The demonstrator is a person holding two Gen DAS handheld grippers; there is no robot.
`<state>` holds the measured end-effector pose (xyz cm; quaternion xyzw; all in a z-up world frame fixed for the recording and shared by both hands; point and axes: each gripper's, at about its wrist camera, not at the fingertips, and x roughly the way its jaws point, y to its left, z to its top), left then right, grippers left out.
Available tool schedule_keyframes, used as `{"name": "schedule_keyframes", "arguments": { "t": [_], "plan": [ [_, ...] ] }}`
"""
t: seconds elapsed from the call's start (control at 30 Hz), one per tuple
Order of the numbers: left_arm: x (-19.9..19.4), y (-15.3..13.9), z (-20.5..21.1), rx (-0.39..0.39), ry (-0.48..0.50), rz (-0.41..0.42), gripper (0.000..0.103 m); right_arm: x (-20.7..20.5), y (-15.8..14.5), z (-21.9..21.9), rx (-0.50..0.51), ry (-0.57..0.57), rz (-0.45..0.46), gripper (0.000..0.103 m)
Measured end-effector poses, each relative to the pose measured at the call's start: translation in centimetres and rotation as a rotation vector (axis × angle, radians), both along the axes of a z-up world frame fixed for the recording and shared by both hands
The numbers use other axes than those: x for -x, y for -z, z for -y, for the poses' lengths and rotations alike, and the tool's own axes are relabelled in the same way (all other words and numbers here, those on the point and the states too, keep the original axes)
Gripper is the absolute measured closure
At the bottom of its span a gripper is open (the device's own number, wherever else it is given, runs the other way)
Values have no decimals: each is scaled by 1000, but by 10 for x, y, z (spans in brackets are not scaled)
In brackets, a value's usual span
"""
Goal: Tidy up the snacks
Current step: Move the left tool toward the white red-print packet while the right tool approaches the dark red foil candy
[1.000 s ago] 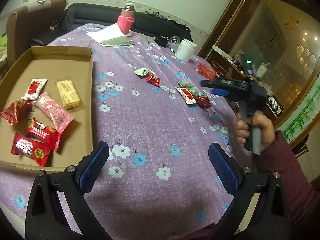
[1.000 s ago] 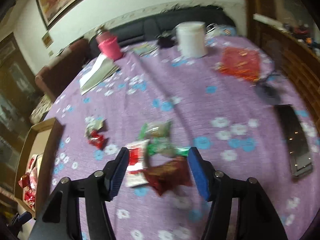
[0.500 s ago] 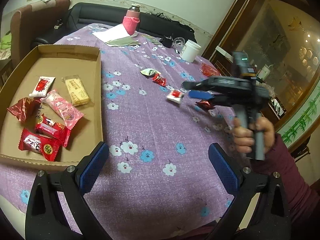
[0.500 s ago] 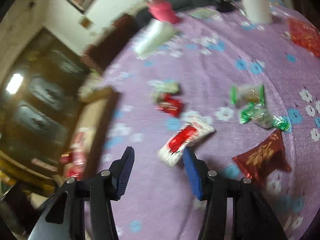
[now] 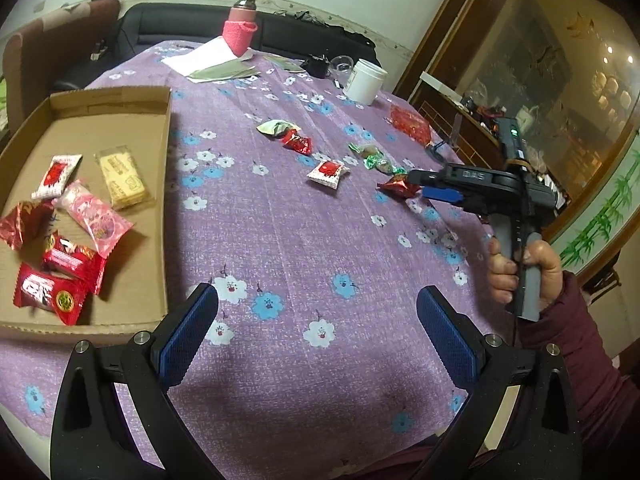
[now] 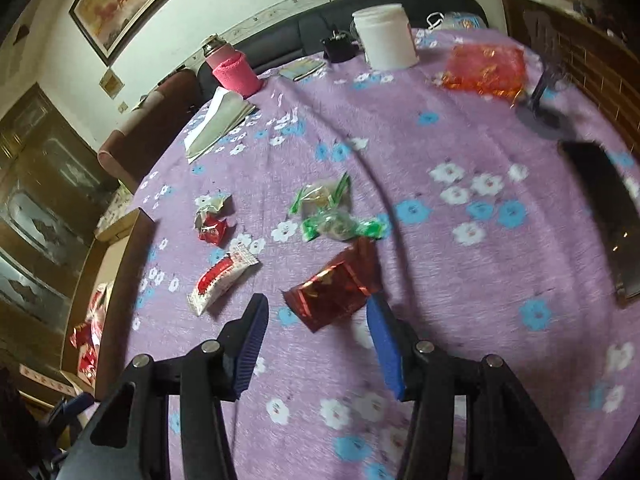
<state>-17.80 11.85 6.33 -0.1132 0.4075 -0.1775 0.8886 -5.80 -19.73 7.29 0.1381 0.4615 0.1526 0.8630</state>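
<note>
Loose snacks lie on the purple flowered tablecloth: a white-and-red packet (image 5: 328, 172) (image 6: 222, 280), a small red candy (image 5: 298, 143) (image 6: 212, 230), green-wrapped sweets (image 5: 376, 158) (image 6: 336, 226) and a dark red foil packet (image 5: 400, 187) (image 6: 334, 290). My right gripper (image 6: 318, 320) (image 5: 422, 186) stands open low over the cloth. The near end of the foil packet lies between its fingertips, and the pads do not press on it. My left gripper (image 5: 318, 320) hangs open and empty over bare cloth beside the cardboard tray (image 5: 166, 184), which holds several wrapped snacks.
At the far side stand a pink-sleeved bottle (image 5: 240, 36), folded papers (image 5: 208, 62), a white jar (image 5: 366, 82) (image 6: 386, 36) and a red mesh bag (image 5: 408, 122) (image 6: 484, 66). A black flat device (image 6: 604, 216) lies at the right edge. A hand and sleeve (image 5: 560, 312) hold the right gripper.
The right gripper swung left, then back to the dark red foil packet, jaws slightly narrower. The white-and-red packet now lies left of the cluster, apart from it. The left gripper barely moved.
</note>
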Motion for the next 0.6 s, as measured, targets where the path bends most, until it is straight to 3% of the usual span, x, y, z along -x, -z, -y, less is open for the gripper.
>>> {"name": "schedule_keyframes", "arguments": {
  "t": [0.23,0.27,0.3,0.4,0.6],
  "plan": [
    [-18,-6,5,-60,-22,16,2,-20,15,-30,146,39,50,51],
    [-22,-7,8,-68,-22,17,2,-21,17,-31,154,44,53,68],
    [-27,-8,11,-75,-20,19,2,-23,19,-31,156,45,56,78],
    [-50,-8,26,-92,-5,18,2,-25,23,-24,115,54,65,86],
    [-106,4,64,-163,41,11,2,-25,26,-4,-16,47,48,84]
  ]
}}
